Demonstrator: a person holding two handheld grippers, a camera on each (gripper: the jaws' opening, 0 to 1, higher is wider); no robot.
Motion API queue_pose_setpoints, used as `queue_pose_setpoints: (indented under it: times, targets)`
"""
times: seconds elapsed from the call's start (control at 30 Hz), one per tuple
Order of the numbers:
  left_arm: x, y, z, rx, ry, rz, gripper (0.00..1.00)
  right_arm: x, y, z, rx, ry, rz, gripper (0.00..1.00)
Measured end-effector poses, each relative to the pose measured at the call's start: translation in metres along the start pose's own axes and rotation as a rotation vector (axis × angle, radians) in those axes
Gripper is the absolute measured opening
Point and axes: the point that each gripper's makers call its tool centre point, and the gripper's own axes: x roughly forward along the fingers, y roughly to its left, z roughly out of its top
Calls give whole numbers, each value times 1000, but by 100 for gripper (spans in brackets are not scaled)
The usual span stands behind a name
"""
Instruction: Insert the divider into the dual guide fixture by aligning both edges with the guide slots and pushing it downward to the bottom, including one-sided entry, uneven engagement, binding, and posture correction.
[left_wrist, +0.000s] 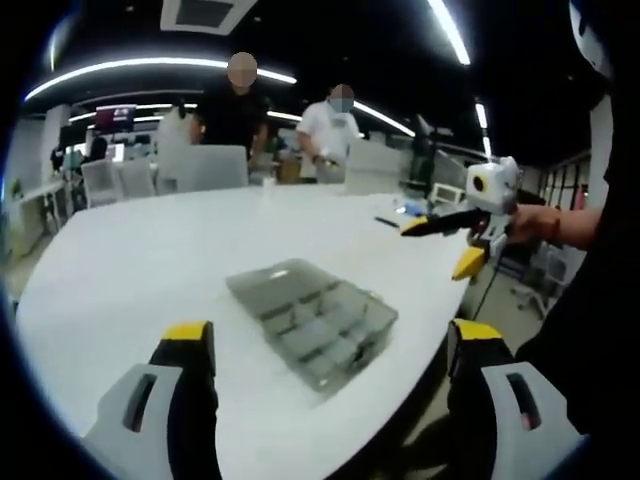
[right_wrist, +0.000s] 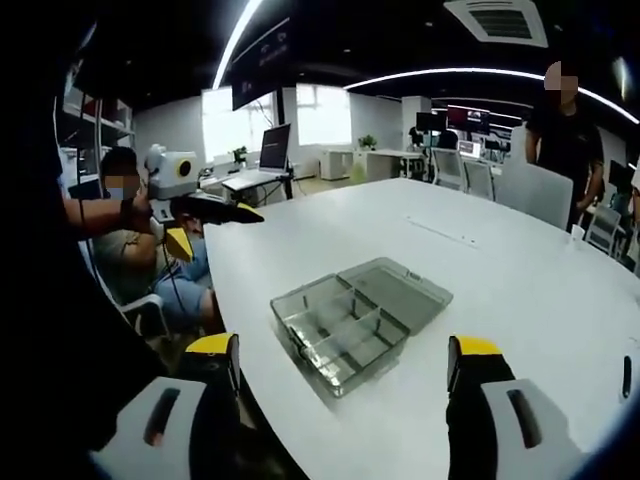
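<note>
A clear plastic compartment box (left_wrist: 312, 322) lies on the white table (left_wrist: 150, 260) near its edge, with thin dividers standing inside it. In the right gripper view the box (right_wrist: 335, 332) has its lid (right_wrist: 398, 288) folded open flat beside it. My left gripper (left_wrist: 332, 335) hovers above and in front of the box, open, with nothing between its jaws. My right gripper (right_wrist: 345, 350) is also open and empty, short of the box. Each gripper shows in the other's view, held up in the air off the table edge: right gripper (left_wrist: 445, 240), left gripper (right_wrist: 205, 225).
The table edge (right_wrist: 235, 330) runs close beside the box, with the floor below. Two people (left_wrist: 240, 105) stand at the far side with chairs (left_wrist: 210, 168). A seated person (right_wrist: 120, 230) is beyond the table edge. A small dark object (right_wrist: 625, 378) lies at the right.
</note>
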Motion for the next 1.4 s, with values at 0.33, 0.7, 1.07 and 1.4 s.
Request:
queue_pose_setpoints:
  times: [0.33,0.7,1.07,1.4]
  targets:
    - [3,2,0,1,3,-9,96,1,-2,0,3,3,-3,83]
    - [5,3,0,2,4,-14,96,4,-2,-3,-8,10,-13,81]
    - [6,1,1,-3,-3,-19,96,1,-1,-5,-5,19,-17,81]
    - [8,-4,-3,-9,4,-30,96,-1,2,-8,13,18,-18,81]
